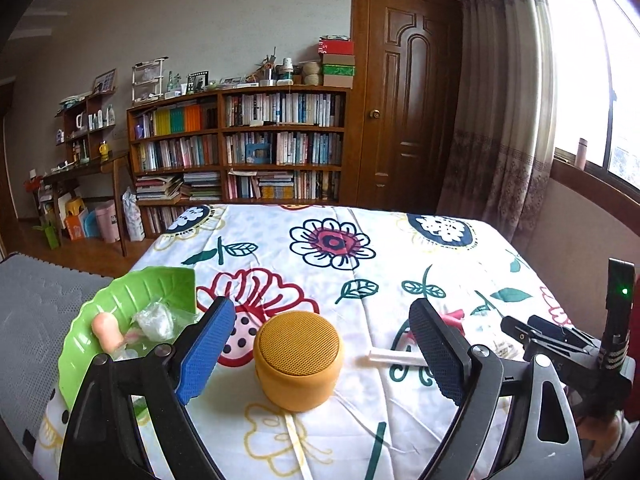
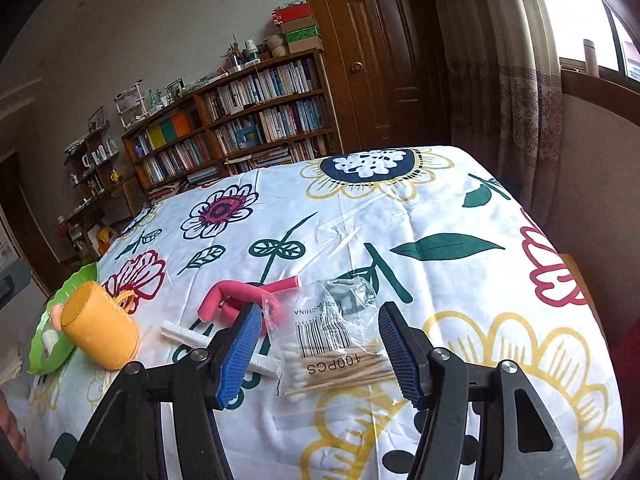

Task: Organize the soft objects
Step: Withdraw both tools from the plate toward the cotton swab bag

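Cotton swabs in a clear plastic bag (labelled 100PCS) lie between the parted right gripper; the left gripper, spread wide, flanks a round mustard-yellow fabric speaker.

Pink foam rod lies bent beside bagged cotton swabs; white foam stick flat nearby
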